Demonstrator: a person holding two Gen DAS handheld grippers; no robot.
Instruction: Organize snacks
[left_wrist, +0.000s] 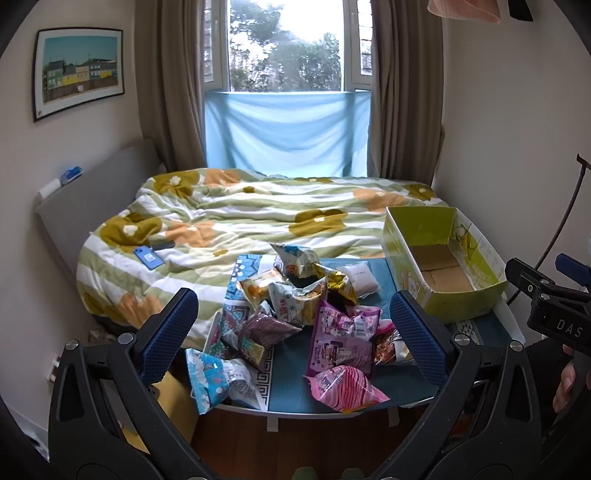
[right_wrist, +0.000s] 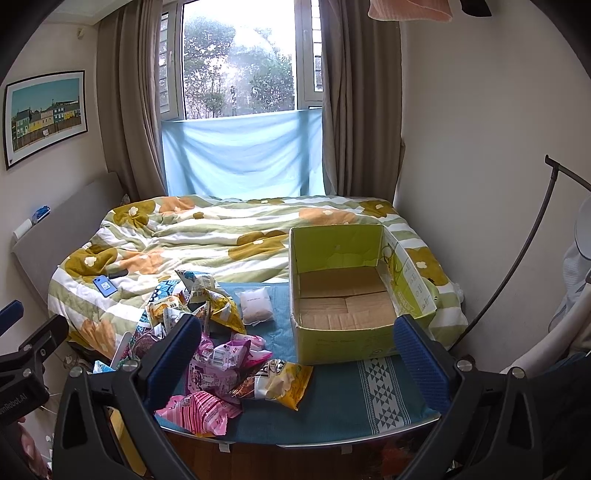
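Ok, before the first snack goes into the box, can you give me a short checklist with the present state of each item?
1. Left gripper open and holding nothing: ok.
2. Right gripper open and holding nothing: ok.
3. Green cardboard box upright, top open, no snacks inside yet: ok.
4. Snack pile in view on the blue table cloth, left of the box: ok.
5. Pink striped packet lies near the front table edge, loose on top and easy to grasp first: ok, probably.
6. Snacks hidden under the pile or fallen on the floor: cannot tell.
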